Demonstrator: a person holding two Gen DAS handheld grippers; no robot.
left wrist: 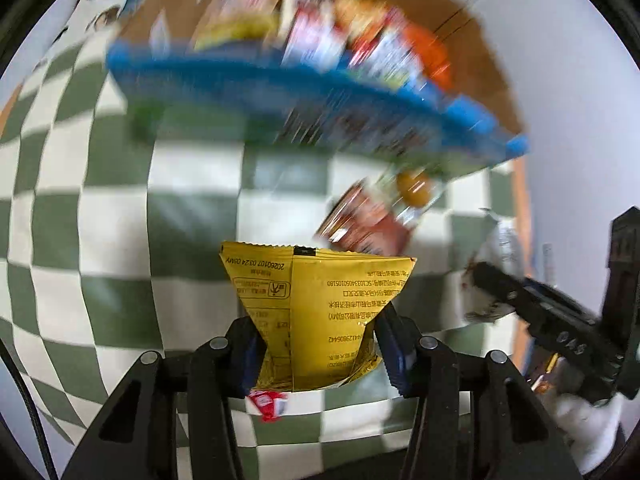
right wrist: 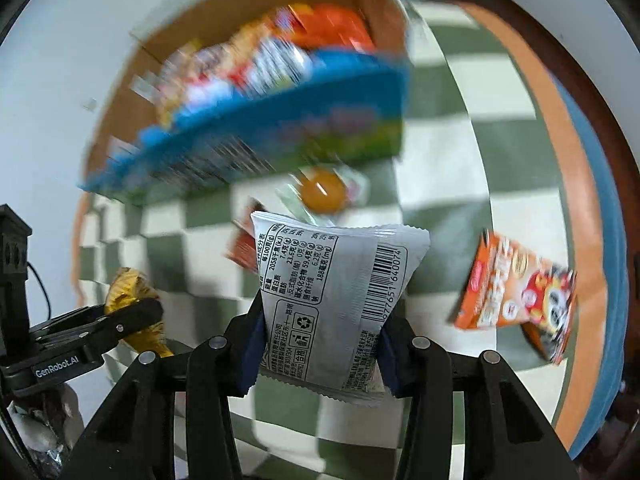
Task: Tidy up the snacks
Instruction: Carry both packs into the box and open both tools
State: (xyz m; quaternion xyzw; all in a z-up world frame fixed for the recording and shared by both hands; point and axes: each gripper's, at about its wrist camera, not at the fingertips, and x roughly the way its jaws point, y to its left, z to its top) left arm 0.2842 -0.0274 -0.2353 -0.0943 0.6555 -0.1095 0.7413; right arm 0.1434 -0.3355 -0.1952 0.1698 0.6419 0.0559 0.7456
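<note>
1. The left gripper [left wrist: 320,344] pinches a yellow snack bag [left wrist: 320,300] between its two black fingers. The bag sticks up out of the tongs, and its printed back faces the camera.
2. The right gripper [right wrist: 320,344] pinches a silver snack bag [right wrist: 336,292] the same way. The bag's barcode and small print show, and the pads squeeze in its sides.
3. Both bags hang in the air above a table covered with a green and white checked cloth [left wrist: 100,220].
4. Toward the far edge of the table stands a blue box [right wrist: 280,120] full of bright snack packs. A brown cardboard box [left wrist: 460,32] stands right behind it.
5. On the cloth just in front of the blue box lies a clear pack with a round orange thing [right wrist: 322,190] inside, and a dark red pack [left wrist: 360,224] lies beside it.
6. An orange snack box [right wrist: 516,300] lies near the right edge of the table.
7. A small red and white wrapper [left wrist: 270,404] lies on the cloth below the left tongs.
8. The blue box and its packs are very blurry, so their names cannot be read.
9. The silver bag hides most of the dark red pack in the right view.
</note>
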